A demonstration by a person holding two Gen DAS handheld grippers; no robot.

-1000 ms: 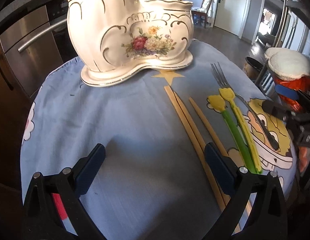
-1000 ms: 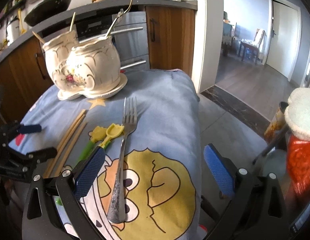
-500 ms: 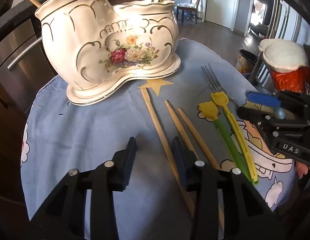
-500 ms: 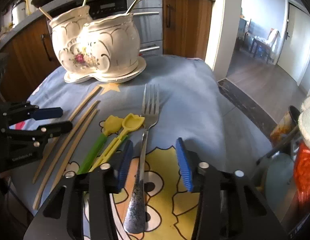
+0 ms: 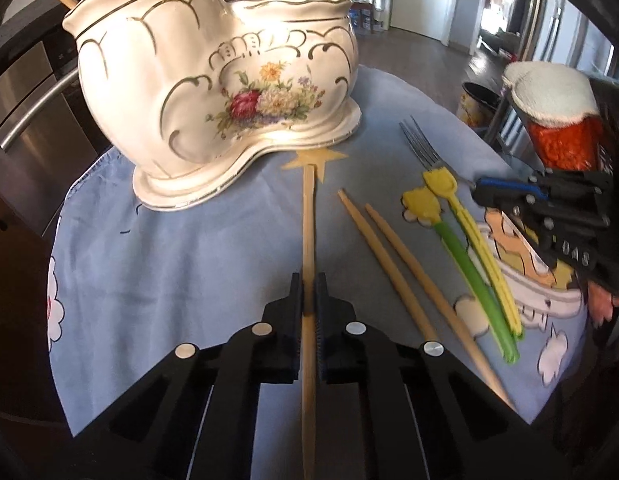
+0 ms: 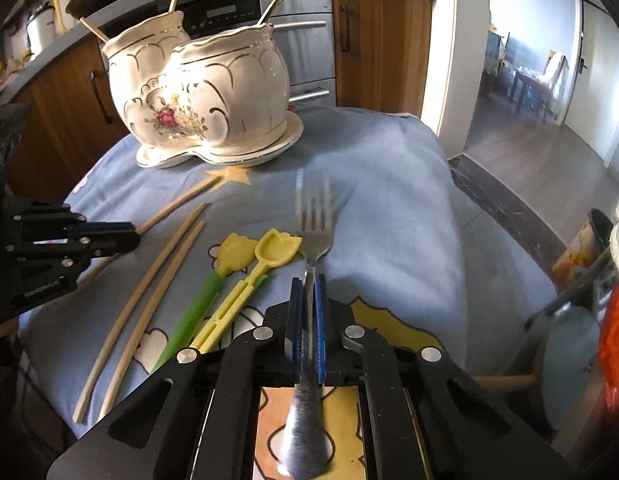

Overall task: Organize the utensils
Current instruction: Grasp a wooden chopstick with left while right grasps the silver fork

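A cream floral ceramic holder [image 5: 213,92] [image 6: 201,92] with two pots stands at the back of the blue cloth; utensil handles stick out of it. My left gripper [image 5: 308,280] [image 6: 129,236] has its jaws closing on a wooden chopstick [image 5: 309,220], pads against its sides, its tip near the holder's base. My right gripper [image 6: 308,284] [image 5: 479,188] has its jaws closing on the neck of a metal fork [image 6: 314,224] [image 5: 417,144], tines pointing away. Between the grippers lie two loose chopsticks [image 5: 389,256] [image 6: 149,292], a green-handled utensil [image 5: 461,256] and a yellow one [image 6: 269,256].
The blue cartoon cloth [image 5: 169,260] covers a small rounded table whose edge drops off to the right [image 6: 449,184]. Steel oven fronts and wooden cabinets [image 6: 373,40] stand behind it. An orange jar with a white cover [image 5: 557,120] stands off the table's right side.
Both grippers went from wide open to shut, the left around a chopstick, the right around the fork. The left view has rolled so the chopstick lines up between its fingers.
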